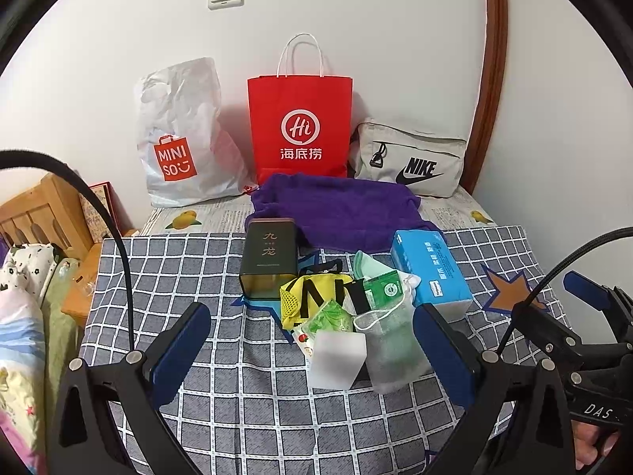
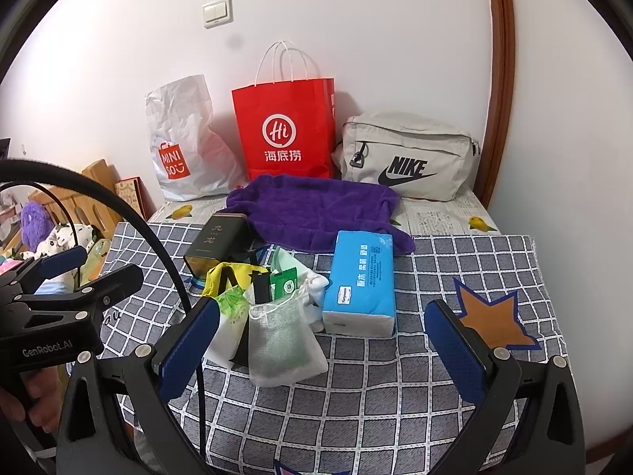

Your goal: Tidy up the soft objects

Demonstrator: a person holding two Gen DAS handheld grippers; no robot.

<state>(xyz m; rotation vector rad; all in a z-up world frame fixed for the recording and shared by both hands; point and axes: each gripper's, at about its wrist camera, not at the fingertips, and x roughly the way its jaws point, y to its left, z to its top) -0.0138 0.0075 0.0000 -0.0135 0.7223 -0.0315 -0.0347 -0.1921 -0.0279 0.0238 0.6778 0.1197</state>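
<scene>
My left tool (image 1: 312, 340) hangs released, its blue ribbed pads spread wide, empty. My right tool (image 2: 322, 340) is released too, holding nothing.

The soft things sit heaped near the middle of the counter, on a grey checked cloth (image 1: 237, 403) with a woven texture. A translucent mesh drawstring pouch (image 2: 283, 340) lies nearest me, limp and crinkled. Beside it sits a yellow netted bag (image 1: 304, 297) with black straps. A blocky blue tissue pack (image 2: 362, 281), in slick plastic wrap, lies to the right. A dark rectangular tin (image 1: 269, 263) stands behind the heap. A plush purple towel (image 2: 316, 209) is rumpled toward the far edge, before a stiff red paper bag (image 2: 287, 130).
</scene>
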